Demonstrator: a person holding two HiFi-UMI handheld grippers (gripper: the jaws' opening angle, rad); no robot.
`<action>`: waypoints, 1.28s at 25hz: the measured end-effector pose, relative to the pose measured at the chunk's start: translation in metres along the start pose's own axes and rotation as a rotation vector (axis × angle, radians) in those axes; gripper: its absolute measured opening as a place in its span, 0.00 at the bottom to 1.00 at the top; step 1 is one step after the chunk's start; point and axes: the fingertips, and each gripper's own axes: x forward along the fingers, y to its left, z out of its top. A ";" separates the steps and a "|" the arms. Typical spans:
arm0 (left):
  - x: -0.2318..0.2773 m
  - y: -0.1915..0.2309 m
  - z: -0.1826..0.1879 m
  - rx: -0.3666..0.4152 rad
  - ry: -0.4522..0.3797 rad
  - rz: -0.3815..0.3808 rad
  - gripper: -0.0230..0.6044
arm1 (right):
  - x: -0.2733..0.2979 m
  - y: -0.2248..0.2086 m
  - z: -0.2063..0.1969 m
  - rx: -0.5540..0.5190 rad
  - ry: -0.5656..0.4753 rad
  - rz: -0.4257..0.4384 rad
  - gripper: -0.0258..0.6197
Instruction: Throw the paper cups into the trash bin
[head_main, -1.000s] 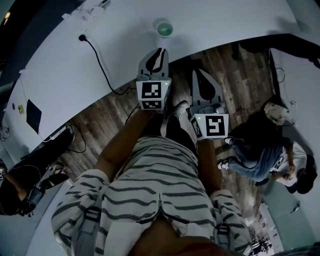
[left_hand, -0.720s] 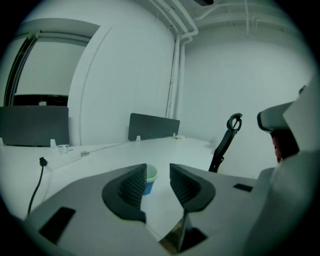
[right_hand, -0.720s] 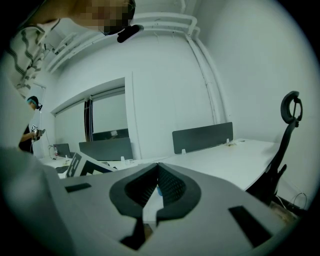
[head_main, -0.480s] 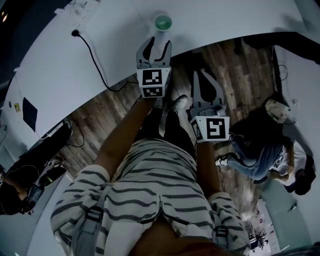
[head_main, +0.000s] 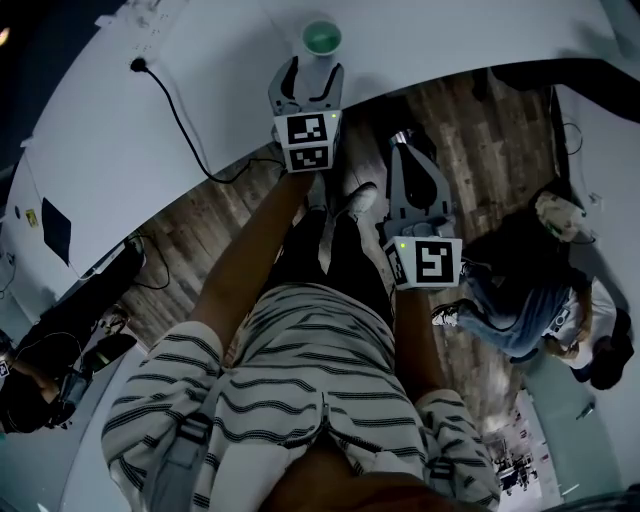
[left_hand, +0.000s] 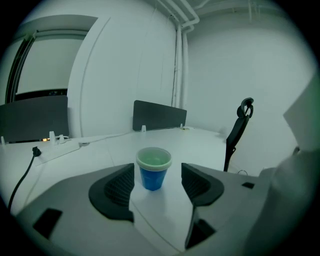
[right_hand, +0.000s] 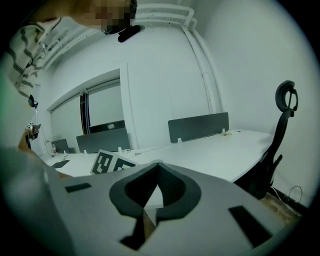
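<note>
Reaching closer than a second ago, your left gripper is opening its jaws, the paper cup framed between them, untouched, near the white table edge: ready to grasp. Your right gripper stays closed and empty.

- White curved table stands on a wooden floor.
- 1 blue paper cup stands upright near the table's edge.
- 1 black cable trails across it.

Office: long white desks, grey divider screens, swivel chair, wood floor.
</note>
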 end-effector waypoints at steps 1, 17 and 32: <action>0.004 0.000 -0.001 0.004 0.001 0.002 0.50 | 0.001 -0.002 -0.001 -0.001 0.000 -0.001 0.06; 0.053 0.006 -0.022 0.057 0.085 0.019 0.55 | 0.008 -0.011 -0.023 0.013 0.039 -0.017 0.06; 0.060 0.008 -0.016 0.014 0.066 0.011 0.50 | -0.001 -0.017 -0.029 0.005 0.046 -0.041 0.06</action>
